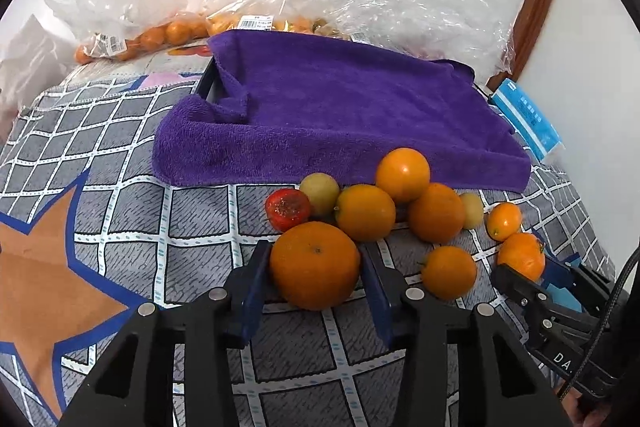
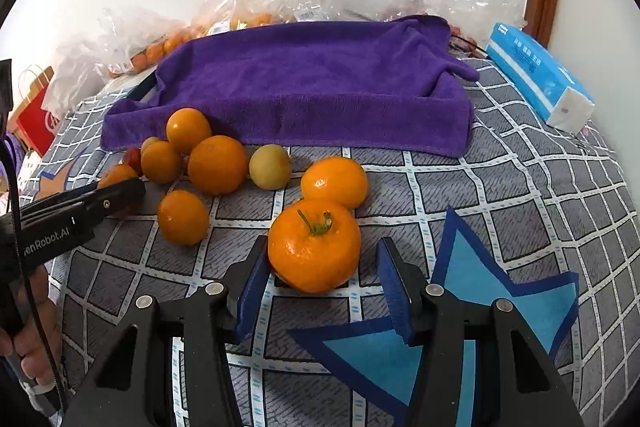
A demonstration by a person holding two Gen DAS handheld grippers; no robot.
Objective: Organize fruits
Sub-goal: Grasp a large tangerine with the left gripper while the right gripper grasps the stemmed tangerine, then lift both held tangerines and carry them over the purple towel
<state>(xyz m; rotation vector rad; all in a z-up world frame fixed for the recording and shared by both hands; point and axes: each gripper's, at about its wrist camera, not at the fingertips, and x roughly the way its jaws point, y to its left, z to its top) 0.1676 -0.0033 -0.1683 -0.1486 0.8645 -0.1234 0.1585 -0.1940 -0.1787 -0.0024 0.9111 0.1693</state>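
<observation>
Loose fruit lies on a grey checked cover in front of a purple towel (image 1: 340, 115). My left gripper (image 1: 316, 247) is shut on a large orange (image 1: 315, 265), with both blue pads against its sides. Behind it sit a red tomato (image 1: 288, 209), a yellowish plum (image 1: 319, 193) and several oranges. My right gripper (image 2: 324, 243) is open around a stemmed mandarin (image 2: 315, 245): the left pad touches it and a gap shows at the right pad. In the right wrist view, the left gripper's finger (image 2: 100, 203) reaches in among the oranges at the left.
The purple towel (image 2: 312, 83) drapes over a dark tray whose corner shows at its left. Clear plastic bags of small oranges (image 1: 160, 35) lie along the wall. A blue tissue pack (image 2: 536, 75) sits at the right, a red paper bag (image 2: 36, 119) at the far left.
</observation>
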